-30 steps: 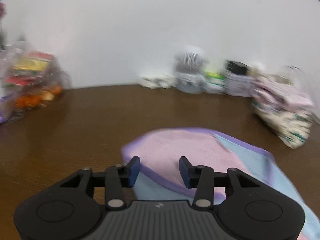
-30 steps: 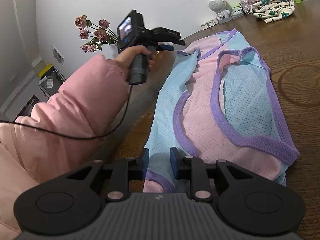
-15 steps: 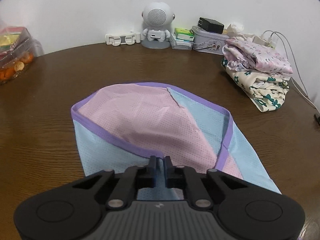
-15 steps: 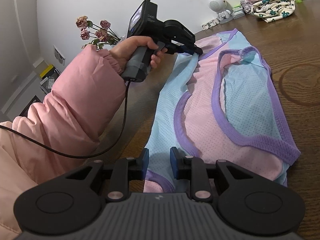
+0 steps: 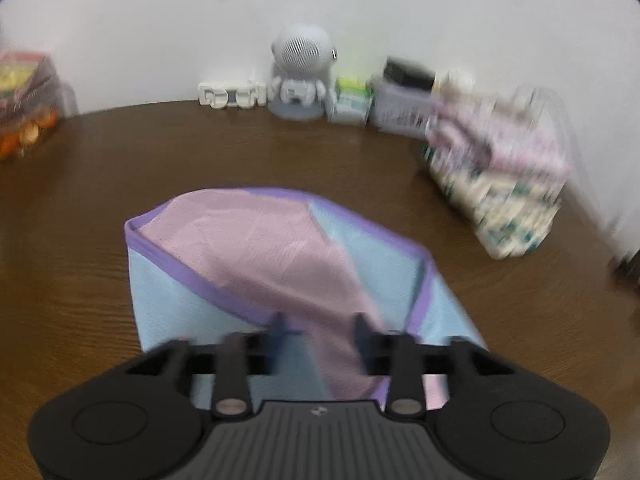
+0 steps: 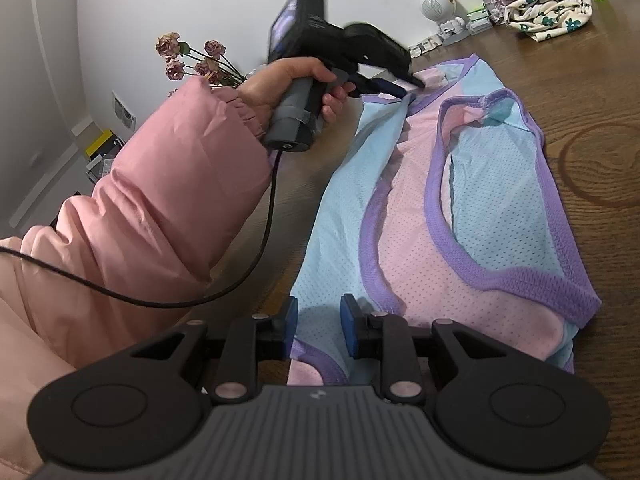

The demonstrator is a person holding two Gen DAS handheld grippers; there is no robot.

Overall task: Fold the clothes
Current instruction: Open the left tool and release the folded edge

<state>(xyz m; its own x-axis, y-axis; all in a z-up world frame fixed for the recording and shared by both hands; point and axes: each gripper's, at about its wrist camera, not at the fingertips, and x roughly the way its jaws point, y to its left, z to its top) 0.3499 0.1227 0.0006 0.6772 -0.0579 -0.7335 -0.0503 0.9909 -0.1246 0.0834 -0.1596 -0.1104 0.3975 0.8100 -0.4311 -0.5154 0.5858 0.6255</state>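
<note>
Notably, the mesh garment (image 6: 460,208) lay soft and limp, best gripped at its purple hem, with the left gripper (image 5: 320,330) and right gripper (image 6: 318,322) both released.

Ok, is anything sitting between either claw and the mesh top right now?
Nothing visible. The right claw stands open directly over the near hem of the pink, blue and purple mesh top. The left claw, blurred but open, is at the far end of the same fabric on the brown wooden table.

Even bright light; left wrist view motion-blurred, both fisheye-curved at edges.
</note>
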